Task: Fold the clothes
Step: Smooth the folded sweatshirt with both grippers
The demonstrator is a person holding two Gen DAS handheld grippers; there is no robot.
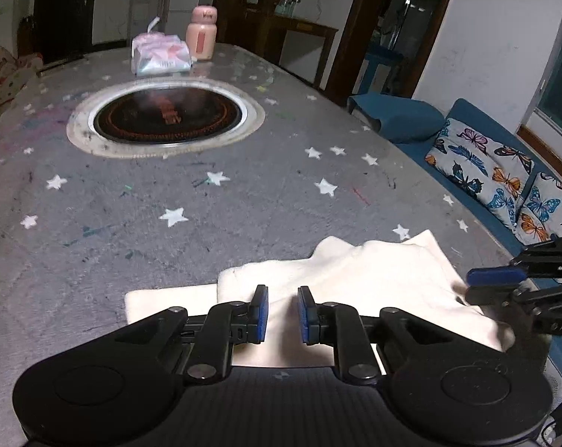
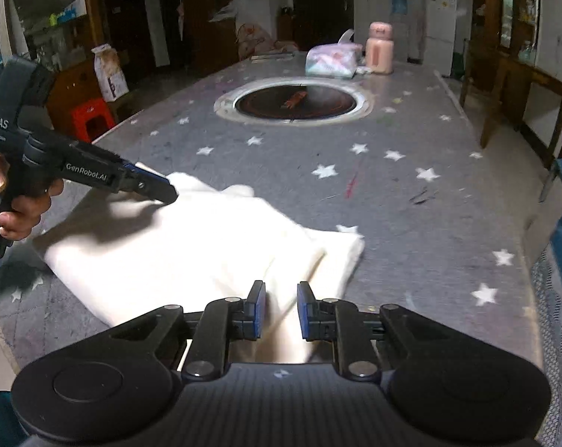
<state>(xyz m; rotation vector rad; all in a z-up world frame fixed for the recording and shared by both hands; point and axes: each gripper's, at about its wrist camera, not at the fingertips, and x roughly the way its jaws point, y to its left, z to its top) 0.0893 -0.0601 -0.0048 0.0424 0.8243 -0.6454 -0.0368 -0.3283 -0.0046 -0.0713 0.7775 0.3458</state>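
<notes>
A cream-white garment [image 1: 359, 283] lies partly folded on the grey star-patterned table [image 1: 206, 223], near its front edge. My left gripper [image 1: 283, 314] is open, its blue pads apart just above the garment's near edge. My right gripper [image 1: 478, 287] enters at the right edge of the left wrist view, touching the garment's right corner. In the right wrist view the garment [image 2: 191, 249] spreads below my right gripper [image 2: 279, 311], which is open over its near edge. The left gripper [image 2: 162, 190] rests on the far left part of the garment, held by a hand.
A round black hotplate [image 1: 167, 113] is sunk in the table's middle. A pink bottle [image 1: 202, 33] and a plastic-wrapped pack [image 1: 162, 54] stand at the far end. A blue sofa with butterfly cushions [image 1: 485, 164] runs along the right. A red stool [image 2: 91, 117] stands left.
</notes>
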